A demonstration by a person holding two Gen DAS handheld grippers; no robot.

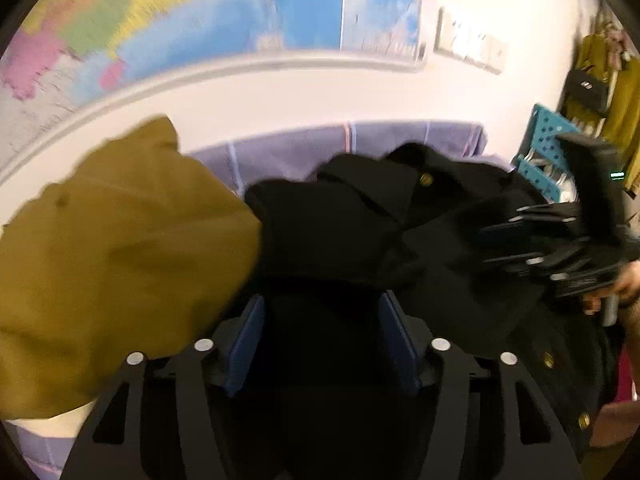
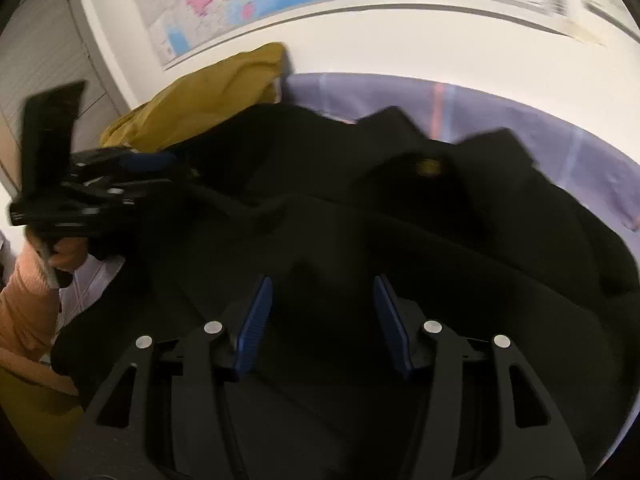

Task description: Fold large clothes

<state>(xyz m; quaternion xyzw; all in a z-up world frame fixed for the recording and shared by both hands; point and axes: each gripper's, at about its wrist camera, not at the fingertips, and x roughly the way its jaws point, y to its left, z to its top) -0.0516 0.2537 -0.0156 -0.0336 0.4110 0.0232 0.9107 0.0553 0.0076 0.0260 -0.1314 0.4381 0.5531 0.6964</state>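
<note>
Left gripper (image 1: 322, 320): nearest the left wrist camera; blue pads (image 1: 248, 344) set well apart, black fabric lying in the gap between them. Whether the pads press the cloth cannot be told; no pinch is visible.
Right gripper (image 2: 322, 312): blue pads (image 2: 254, 324) likewise spread wide, over dark cloth; no fold is seen clamped between them.
Right gripper, seen from left wrist view: at the right edge, motion-blurred, held in a hand (image 1: 612, 292) and lying against the black garment.
Left gripper, seen from right wrist view: at the left edge, blurred, held by a hand (image 2: 70, 254) with an orange sleeve (image 2: 24, 312).
Black coat (image 1: 360, 232): the task garment; bunched in a heap on the lilac bedcover (image 1: 304, 148), directly ahead of both grippers. Gold buttons (image 1: 425, 178) show on its front.
Mustard garment (image 1: 120, 248): piled to the left of the black coat, touching it.
Wall map (image 1: 192, 16): coloured, mounted on the white wall behind the bed.
Blue perforated crate (image 1: 544, 148): far right, past the coat.
Hanging clothes (image 1: 616, 92): mustard items and a dark bag on the right wall.
</note>
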